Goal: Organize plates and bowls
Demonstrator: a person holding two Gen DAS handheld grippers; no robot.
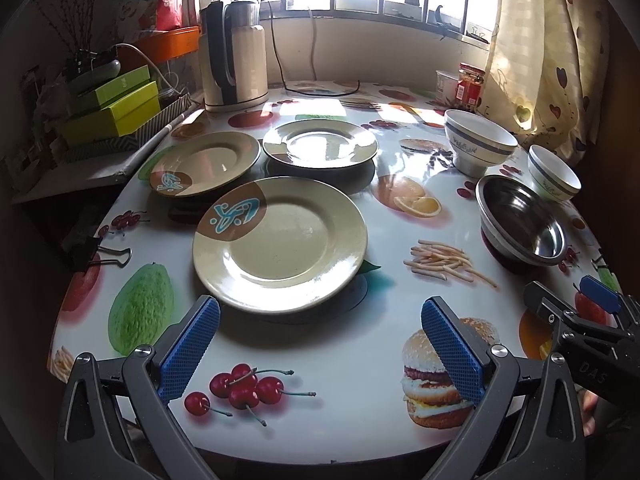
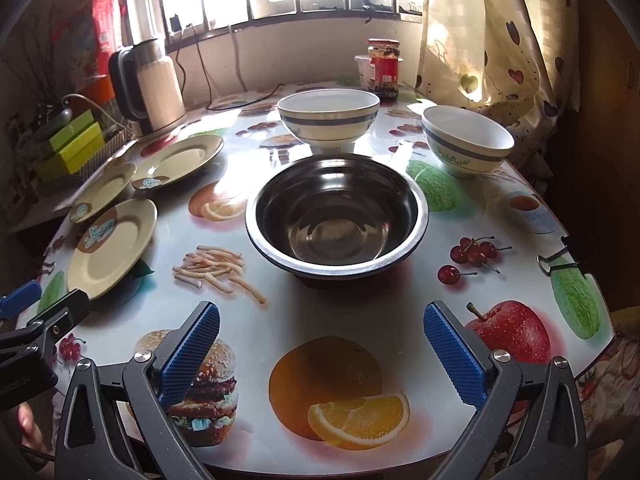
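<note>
Three beige plates lie apart on the round table: a near plate (image 1: 280, 244), a left plate (image 1: 206, 162) and a far plate (image 1: 320, 143). A steel bowl (image 2: 337, 216) stands at the right, with two white blue-banded bowls behind it, one at the back (image 2: 329, 118) and one at the right (image 2: 466, 140). My left gripper (image 1: 320, 336) is open just short of the near plate, holding nothing. In front of the steel bowl my right gripper (image 2: 322, 340) is open and holds nothing. The right gripper also shows at the left wrist view's right edge.
A kettle (image 1: 236, 60) with its cord stands at the back left beside green boxes (image 1: 116, 108). A red jar (image 2: 384, 68) and a white cup sit at the back by the curtain. Binder clips (image 1: 100, 256) grip the tablecloth at the table's edges.
</note>
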